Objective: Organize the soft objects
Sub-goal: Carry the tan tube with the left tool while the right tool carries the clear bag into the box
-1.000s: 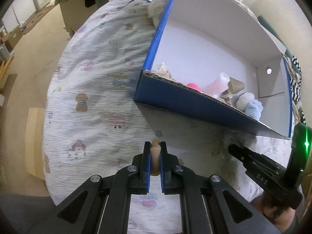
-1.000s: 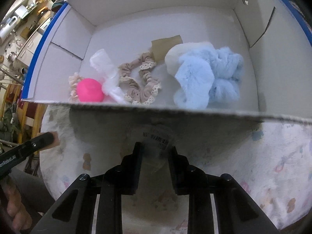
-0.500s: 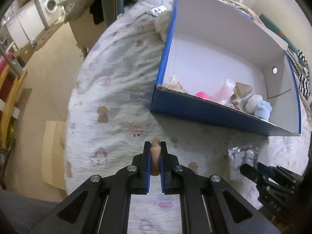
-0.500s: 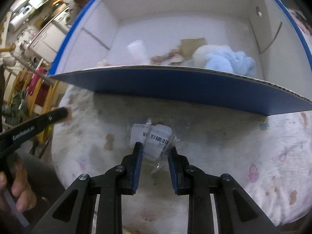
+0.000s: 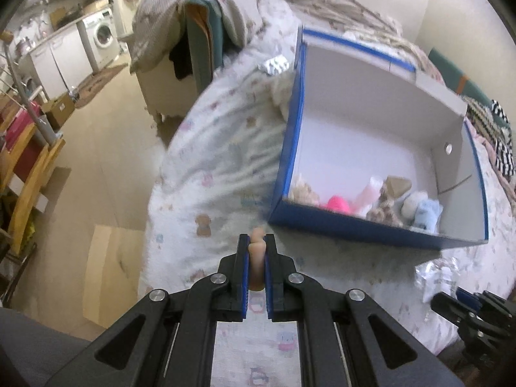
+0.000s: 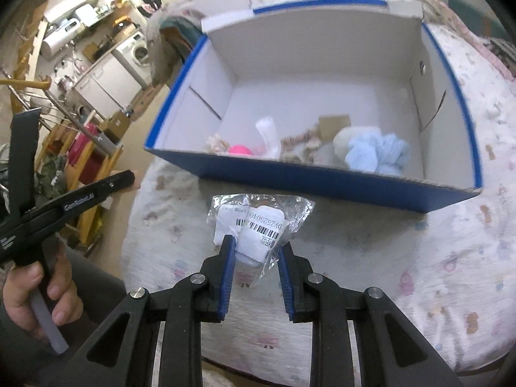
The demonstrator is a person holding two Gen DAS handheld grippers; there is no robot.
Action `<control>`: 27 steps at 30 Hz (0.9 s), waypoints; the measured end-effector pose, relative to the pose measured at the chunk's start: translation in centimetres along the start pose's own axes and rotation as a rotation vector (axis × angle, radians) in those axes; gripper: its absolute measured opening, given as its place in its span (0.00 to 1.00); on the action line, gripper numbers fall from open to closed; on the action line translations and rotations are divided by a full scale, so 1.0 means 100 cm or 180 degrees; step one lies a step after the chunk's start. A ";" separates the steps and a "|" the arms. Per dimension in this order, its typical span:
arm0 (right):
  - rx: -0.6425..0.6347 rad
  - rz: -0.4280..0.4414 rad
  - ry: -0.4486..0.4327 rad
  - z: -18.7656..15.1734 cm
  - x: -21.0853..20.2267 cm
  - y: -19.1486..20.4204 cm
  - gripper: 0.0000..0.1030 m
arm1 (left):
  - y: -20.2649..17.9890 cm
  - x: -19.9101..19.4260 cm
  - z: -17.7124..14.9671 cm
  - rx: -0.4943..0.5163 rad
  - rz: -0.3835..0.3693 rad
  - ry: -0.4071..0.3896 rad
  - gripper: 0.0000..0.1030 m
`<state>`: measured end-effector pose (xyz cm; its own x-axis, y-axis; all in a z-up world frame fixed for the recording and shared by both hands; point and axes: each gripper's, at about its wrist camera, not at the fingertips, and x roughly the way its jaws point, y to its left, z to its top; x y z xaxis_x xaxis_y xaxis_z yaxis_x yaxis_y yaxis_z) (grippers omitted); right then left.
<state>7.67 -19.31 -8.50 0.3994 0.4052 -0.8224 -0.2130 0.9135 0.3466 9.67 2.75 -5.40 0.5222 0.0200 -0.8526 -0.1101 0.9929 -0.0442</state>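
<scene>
A blue box (image 5: 361, 230) with a white inside sits on the patterned bed cover; it also shows in the right wrist view (image 6: 322, 183). In it lie a pink ball (image 6: 240, 150), beige scrunchies (image 6: 300, 140) and a fluffy light-blue item (image 6: 375, 153). My left gripper (image 5: 257, 242) is shut on a small beige soft piece (image 5: 257, 248), held above the cover, left of the box's near corner. My right gripper (image 6: 256, 245) is open around a clear plastic packet with barcode labels (image 6: 258, 222) lying in front of the box.
The bed cover (image 5: 219, 161) ends at a drop to the floor on the left. A chair draped with clothes (image 5: 193, 32) stands beyond the bed. A blister pack (image 5: 274, 64) lies near the box's far corner. Wooden furniture (image 6: 87, 174) stands at the left.
Both grippers have pulled back and up from the box. The right gripper's jaws have widened around the plastic packet, which now rests on the cover. The left gripper still holds the beige piece.
</scene>
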 end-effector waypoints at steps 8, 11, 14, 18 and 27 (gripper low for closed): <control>0.0154 0.0065 -0.0354 0.011 -0.038 -0.019 0.27 | -0.007 -0.020 0.009 0.0025 0.0039 -0.0275 0.07; 0.0188 0.0038 -0.0525 0.021 -0.051 -0.026 0.27 | -0.011 -0.024 0.019 0.0032 -0.0027 -0.0290 0.07; 0.0244 0.0002 -0.0675 0.034 -0.060 -0.036 0.27 | -0.017 -0.031 0.038 0.0029 -0.0076 -0.0367 0.07; 0.0204 -0.0088 -0.0795 0.052 -0.064 -0.049 0.27 | -0.029 -0.039 0.062 0.0115 -0.0113 -0.0483 0.07; 0.0408 -0.0198 -0.0887 0.082 -0.052 -0.092 0.27 | -0.060 -0.024 0.101 0.0431 -0.0080 -0.0598 0.07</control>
<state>14.83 -29.54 -3.69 0.6410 0.3266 -0.6946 -0.0733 0.9269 0.3682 17.64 -2.05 2.20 0.6730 0.0040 -0.7396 0.0128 0.9998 0.0170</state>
